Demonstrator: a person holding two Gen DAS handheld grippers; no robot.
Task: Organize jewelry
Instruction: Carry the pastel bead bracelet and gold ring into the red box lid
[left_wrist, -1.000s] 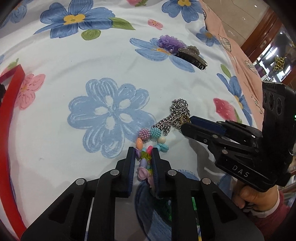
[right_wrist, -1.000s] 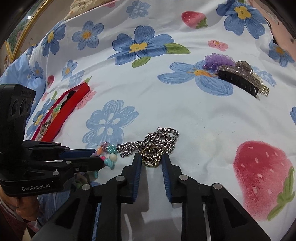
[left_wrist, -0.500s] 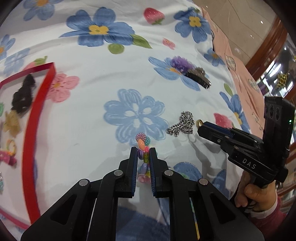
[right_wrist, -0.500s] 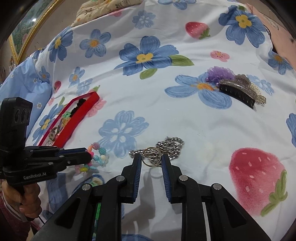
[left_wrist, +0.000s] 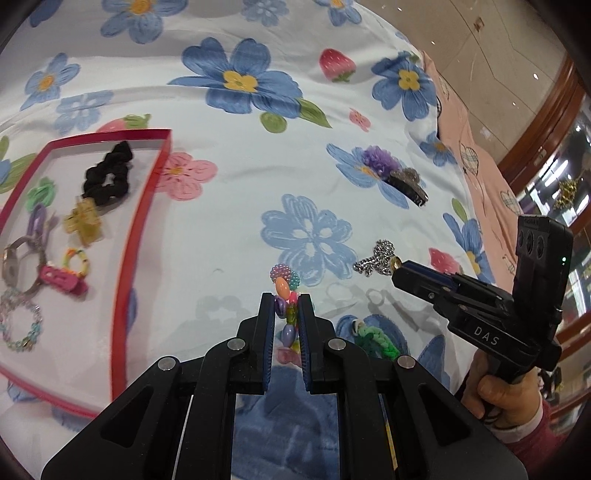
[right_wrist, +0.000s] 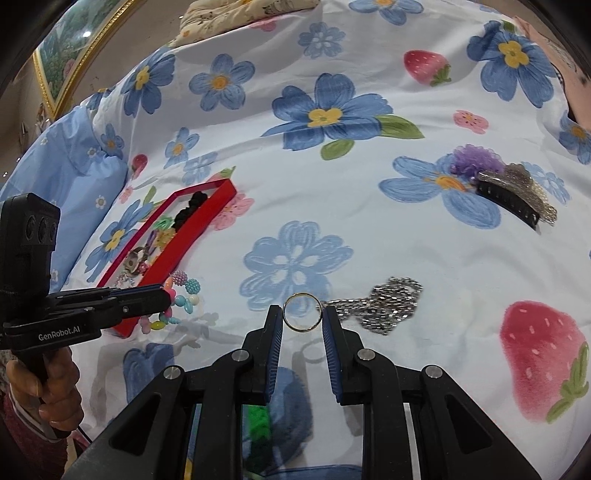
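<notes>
Above the flowered bedsheet, left gripper is clamped on a colourful bead bracelet, lifted clear of the fabric; its shadow falls on the sheet beneath. Right gripper is clamped on a gold ring, from which a silver chain trails to the right, its bunched end appearing to rest on the sheet. Red tray lies at left, holding a black scrunchie, yellow clip, pink clip and other small pieces. Purple flower clip and black claw clip lie together, well apart from the tray.
</notes>
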